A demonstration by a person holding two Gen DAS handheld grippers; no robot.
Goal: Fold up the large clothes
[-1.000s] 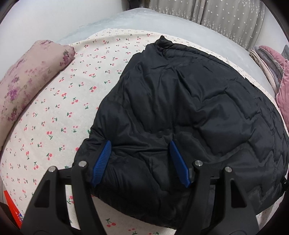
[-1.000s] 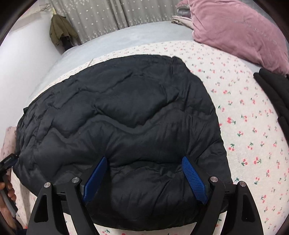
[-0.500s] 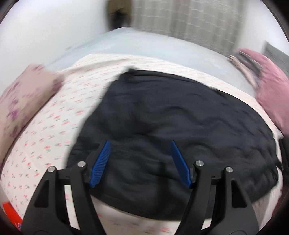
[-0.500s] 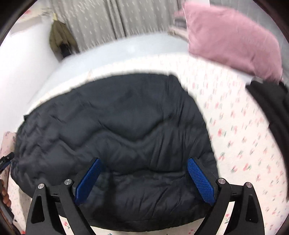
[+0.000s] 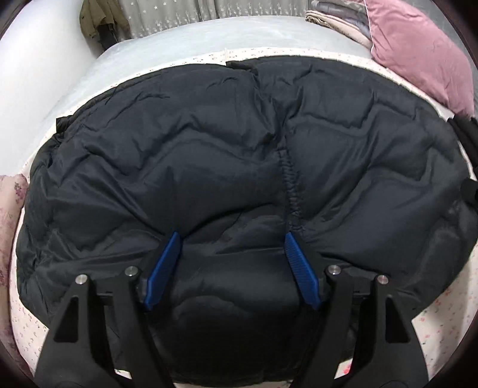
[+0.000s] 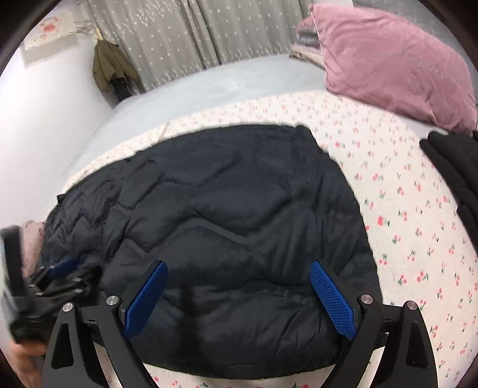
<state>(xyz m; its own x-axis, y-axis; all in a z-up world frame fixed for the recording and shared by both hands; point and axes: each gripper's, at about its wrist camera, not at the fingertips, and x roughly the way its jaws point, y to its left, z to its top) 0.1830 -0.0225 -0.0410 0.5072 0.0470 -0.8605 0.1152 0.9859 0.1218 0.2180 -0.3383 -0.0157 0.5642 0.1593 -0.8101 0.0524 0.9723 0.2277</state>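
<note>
A large black quilted puffer jacket (image 5: 239,155) lies spread on the cherry-print sheet (image 6: 403,215); it also shows in the right wrist view (image 6: 239,226). My left gripper (image 5: 231,262) is open, its blue pads (image 5: 162,268) resting over the jacket's near part beside a gathered vertical seam (image 5: 291,191). My right gripper (image 6: 239,298) is open and empty above the jacket's near right part. The left gripper appears blurred at the left edge of the right wrist view (image 6: 56,277).
A pink velvet pillow (image 6: 388,65) and folded cloths (image 5: 337,21) lie at the far right. A dark folded garment (image 6: 457,167) sits at the right edge. A floral pillow (image 5: 9,215) is at the left. A green coat (image 6: 110,65) hangs by the curtains.
My left gripper has swung right and now sits over the jacket's middle near the seam. My right gripper has drawn back a little; the jacket looks smaller in its view.
</note>
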